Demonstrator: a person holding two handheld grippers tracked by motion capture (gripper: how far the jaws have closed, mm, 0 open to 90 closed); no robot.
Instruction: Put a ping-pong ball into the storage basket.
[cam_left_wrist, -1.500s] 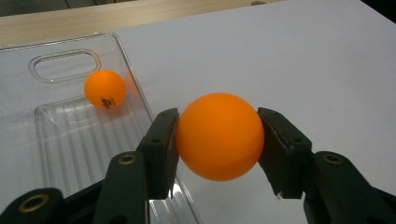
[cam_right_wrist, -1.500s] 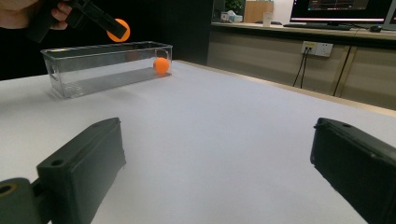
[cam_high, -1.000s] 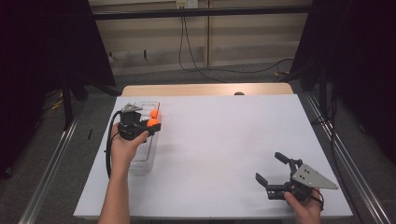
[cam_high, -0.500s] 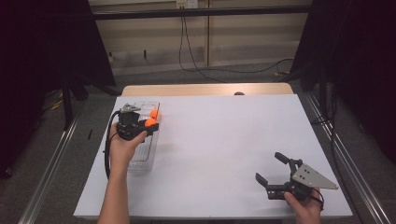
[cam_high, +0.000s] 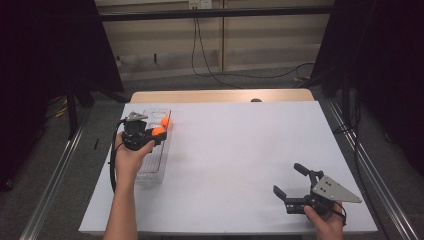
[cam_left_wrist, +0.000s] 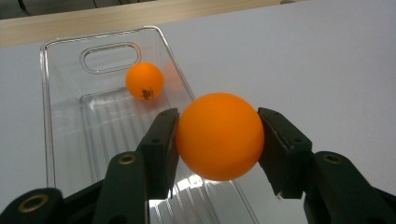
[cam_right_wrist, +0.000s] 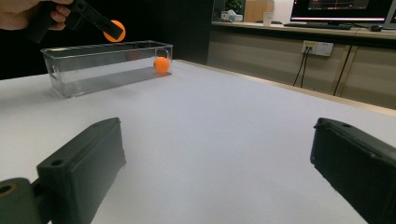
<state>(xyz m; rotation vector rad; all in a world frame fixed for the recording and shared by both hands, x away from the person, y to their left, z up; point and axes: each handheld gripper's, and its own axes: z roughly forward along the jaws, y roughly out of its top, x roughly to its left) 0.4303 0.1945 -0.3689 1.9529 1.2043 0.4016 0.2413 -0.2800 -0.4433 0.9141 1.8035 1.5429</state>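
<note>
My left gripper (cam_high: 156, 134) (cam_left_wrist: 218, 140) is shut on an orange ball (cam_left_wrist: 219, 136) (cam_high: 158, 131) (cam_right_wrist: 115, 30), which hangs above a clear plastic bin (cam_high: 152, 150) (cam_left_wrist: 65, 116) (cam_right_wrist: 88, 65) at the table's left. A second orange ball (cam_high: 165, 121) (cam_left_wrist: 144, 80) (cam_right_wrist: 161, 64) lies inside the bin at its far end. Near the front right of the table my right gripper (cam_high: 292, 183) (cam_right_wrist: 217, 172) stands open, jaws wide apart with only bare table between them.
A white tabletop (cam_high: 240, 150) spreads between the two hands. A wooden strip (cam_high: 220, 96) runs along its far edge. Cables (cam_high: 225, 70) lie on the floor beyond, and dark curtains stand at both sides.
</note>
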